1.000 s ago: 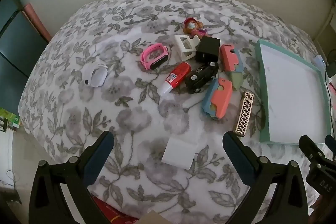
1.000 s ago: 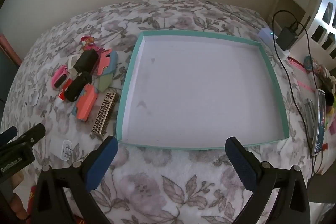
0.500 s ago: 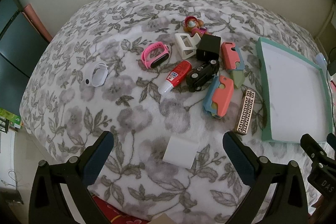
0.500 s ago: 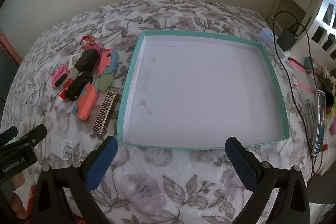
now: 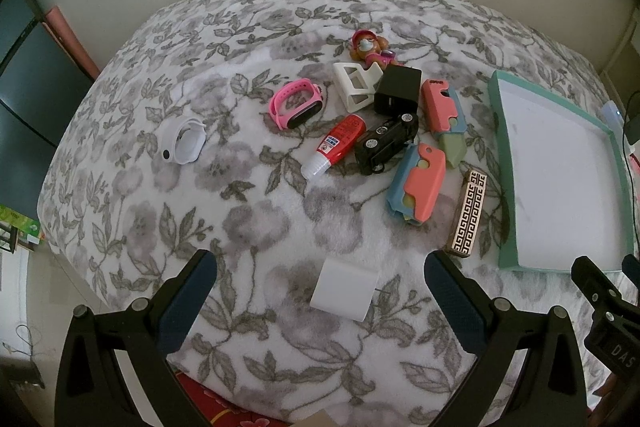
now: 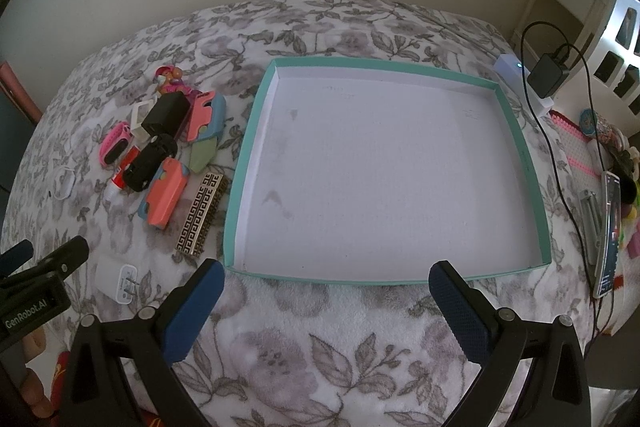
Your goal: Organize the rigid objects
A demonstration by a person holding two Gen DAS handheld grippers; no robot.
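A heap of small objects lies on the floral blanket: a pink watch (image 5: pixel 296 103), a red glue tube (image 5: pixel 337 145), a black toy car (image 5: pixel 386 143), two coral-and-blue cases (image 5: pixel 419 188), a patterned bar (image 5: pixel 467 213), a black block (image 5: pixel 397 89), a white stand (image 5: pixel 354 87) and a toy figure (image 5: pixel 370 49). A white charger (image 5: pixel 344 289) lies between my open left gripper's (image 5: pixel 320 291) fingers. My open right gripper (image 6: pixel 326 295) hovers at the near rim of the empty teal tray (image 6: pixel 382 281).
A white round case (image 5: pixel 183 146) lies apart at the left. A black adapter with its cable (image 6: pixel 549 75) and a phone (image 6: pixel 609 235) sit right of the tray. The bed edge drops off at the near side and left.
Both grippers have risen slightly and drifted; the left view now shows the objects a little lower and farther. Nothing was taken hold of or moved.
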